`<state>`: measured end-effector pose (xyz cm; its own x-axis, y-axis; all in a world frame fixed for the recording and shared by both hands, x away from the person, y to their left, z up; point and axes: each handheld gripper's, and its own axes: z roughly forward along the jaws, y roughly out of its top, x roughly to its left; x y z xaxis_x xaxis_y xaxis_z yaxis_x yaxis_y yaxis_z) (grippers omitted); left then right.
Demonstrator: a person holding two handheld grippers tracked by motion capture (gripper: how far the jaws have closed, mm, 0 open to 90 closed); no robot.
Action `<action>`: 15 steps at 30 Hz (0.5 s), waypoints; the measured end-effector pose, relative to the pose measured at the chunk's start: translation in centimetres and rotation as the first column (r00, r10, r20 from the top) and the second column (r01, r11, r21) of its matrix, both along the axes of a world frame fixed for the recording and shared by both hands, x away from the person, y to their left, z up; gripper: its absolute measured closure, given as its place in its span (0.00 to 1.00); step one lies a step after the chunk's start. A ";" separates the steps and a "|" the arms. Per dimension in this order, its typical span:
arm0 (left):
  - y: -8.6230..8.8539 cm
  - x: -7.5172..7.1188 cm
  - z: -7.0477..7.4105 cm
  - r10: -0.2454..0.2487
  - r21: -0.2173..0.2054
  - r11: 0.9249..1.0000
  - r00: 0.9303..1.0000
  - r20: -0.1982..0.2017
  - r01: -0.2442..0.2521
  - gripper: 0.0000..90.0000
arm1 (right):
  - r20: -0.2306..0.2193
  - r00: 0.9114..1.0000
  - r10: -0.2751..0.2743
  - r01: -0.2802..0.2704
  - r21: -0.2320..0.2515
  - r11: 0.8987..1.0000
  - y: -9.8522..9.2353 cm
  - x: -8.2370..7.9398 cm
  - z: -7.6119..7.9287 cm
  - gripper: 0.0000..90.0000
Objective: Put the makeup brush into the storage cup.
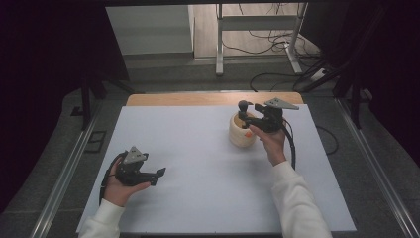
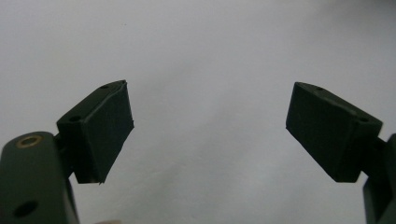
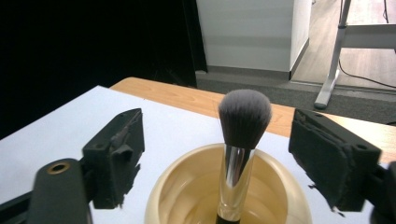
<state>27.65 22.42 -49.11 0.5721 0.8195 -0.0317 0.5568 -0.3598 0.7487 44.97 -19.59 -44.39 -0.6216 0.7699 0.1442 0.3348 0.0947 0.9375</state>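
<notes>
A makeup brush [image 3: 243, 149] stands upright, bristles up, in a cream bowl [image 3: 187, 186] on the table's [image 1: 198, 163] far right; it looks light, the soft head best avoided, the slick metal ferrule the firmer hold. The right gripper's [image 3: 217, 158] jaws stand apart either side of it, not touching. The left gripper [image 1: 159, 174] rests open, well apart at the near left.

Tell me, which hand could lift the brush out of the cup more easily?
The right. The right gripper stands open on either side of the brush standing in the cup. The left gripper is open far across the table.
</notes>
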 end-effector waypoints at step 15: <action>0.5 -0.2 0.2 0.007 -0.018 1.000 1.000 0.005 -0.007 0.17 | -0.009 0.999 0.053 -0.054 -0.071 0.996 -1.9 -3.4 1.2 0.15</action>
